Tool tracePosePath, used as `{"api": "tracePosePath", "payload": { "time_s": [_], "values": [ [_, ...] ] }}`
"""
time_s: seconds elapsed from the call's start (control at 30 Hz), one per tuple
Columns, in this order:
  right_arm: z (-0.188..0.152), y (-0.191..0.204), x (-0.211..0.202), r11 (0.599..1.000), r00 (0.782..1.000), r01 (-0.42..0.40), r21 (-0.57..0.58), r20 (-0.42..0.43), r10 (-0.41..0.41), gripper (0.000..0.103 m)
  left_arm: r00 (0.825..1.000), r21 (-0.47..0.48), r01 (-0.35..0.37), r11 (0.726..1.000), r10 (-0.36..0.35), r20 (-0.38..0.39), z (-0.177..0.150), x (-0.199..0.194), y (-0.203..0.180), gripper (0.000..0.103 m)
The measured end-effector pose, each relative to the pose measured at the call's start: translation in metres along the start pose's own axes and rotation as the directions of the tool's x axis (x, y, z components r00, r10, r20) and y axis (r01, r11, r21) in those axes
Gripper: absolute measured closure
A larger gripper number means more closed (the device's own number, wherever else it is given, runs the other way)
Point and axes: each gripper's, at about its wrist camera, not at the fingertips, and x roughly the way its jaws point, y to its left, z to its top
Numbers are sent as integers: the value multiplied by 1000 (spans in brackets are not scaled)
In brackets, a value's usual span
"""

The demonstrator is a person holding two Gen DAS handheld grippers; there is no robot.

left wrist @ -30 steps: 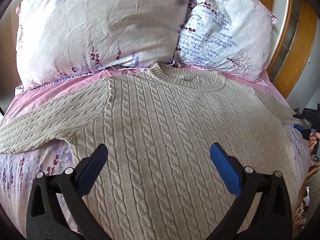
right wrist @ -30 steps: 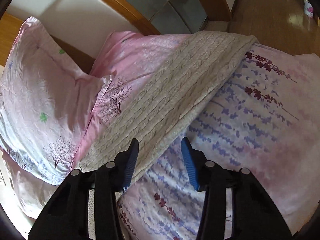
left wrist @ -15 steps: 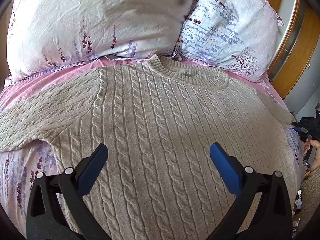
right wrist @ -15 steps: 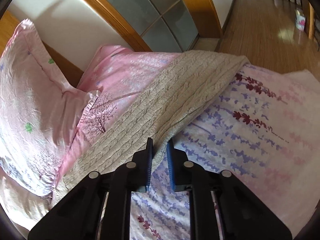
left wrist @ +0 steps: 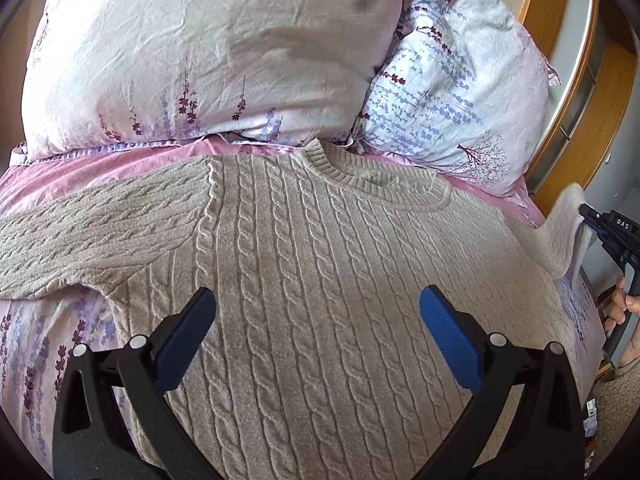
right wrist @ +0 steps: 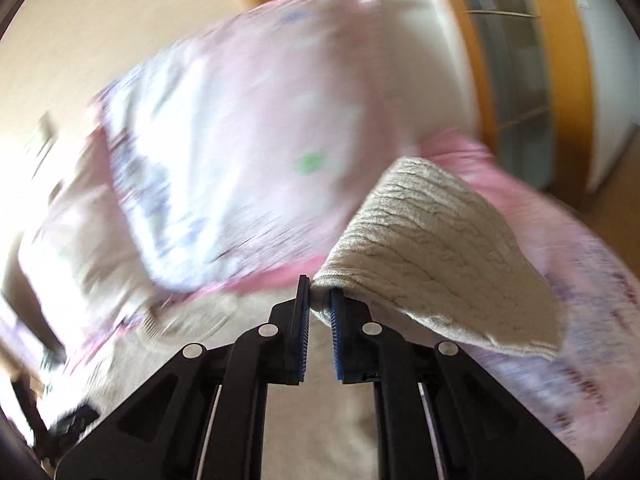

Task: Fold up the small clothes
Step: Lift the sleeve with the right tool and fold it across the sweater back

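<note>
A beige cable-knit sweater is spread front-up on a bed covered with a pink floral sheet, its neckline towards two floral-printed pillows. The left tongs are held wide apart over the sweater's body, with nothing gripped. The right tongs are clamped on the edge of one sleeve, which is raised off the bed; the surroundings in that view are blurred.
</note>
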Motion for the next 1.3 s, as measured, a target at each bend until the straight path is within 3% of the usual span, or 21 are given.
{"api": "tracePosePath", "payload": {
  "time_s": [0.1,0.23,0.3,0.37,0.4,0.43,0.5,0.67,0.8,0.87,0.97,1.07,1.17,1.2,1.27,1.3],
  "values": [
    [-35,35,37,992,979,-110,-62,-177,97,93,999,2,32,999,-32,-2,0,-1,-3,2],
    [-73,44,70,992,936,-111,-62,-342,83,92,999,22,34,999,-34,0,1,-3,-5,2],
    [-72,31,67,990,927,-137,35,-348,140,86,997,33,72,997,-72,13,0,-6,-3,2],
    [-64,15,64,970,915,-179,165,-335,226,68,993,25,113,993,-114,21,0,-8,-1,2],
    [-60,7,61,959,918,-176,221,-314,241,55,993,14,120,993,-120,19,1,-8,1,2],
    [-56,-1,59,951,926,-163,263,-291,239,50,992,0,125,992,-125,17,2,-8,3,2],
    [-48,-15,55,933,937,-136,332,-263,230,50,989,-36,145,989,-145,9,3,-7,8,2],
    [-41,-55,52,885,967,-40,464,-206,152,56,987,-101,158,982,-159,-3,6,-4,21,2],
    [-28,-49,52,918,987,45,395,-161,21,87,985,-116,172,978,-171,17,5,-7,29,2],
    [-23,-29,52,946,992,26,324,-128,16,92,983,-127,186,974,-184,29,5,-9,33,2],
    [-14,24,53,979,989,-84,183,-101,104,93,976,-161,217,963,-212,49,7,-12,42,2],
    [-20,85,64,979,969,-197,47,-145,202,93,968,-201,251,947,-242,66,10,-14,48,3],
    [-48,141,95,962,927,-266,-59,-289,238,92,958,-234,286,929,-276,72,11,-13,51,4],
    [-60,151,106,958,906,-277,-76,-354,234,87,957,-244,291,925,-282,70,11,-12,52,4],
    [-84,165,122,948,847,-309,-70,-474,241,67,953,-259,301,918,-296,59,12,-9,52,4],
    [-92,166,122,946,833,-320,-57,-493,252,61,951,-266,308,914,-305,52,12,-7,53,5]
  ]
}}
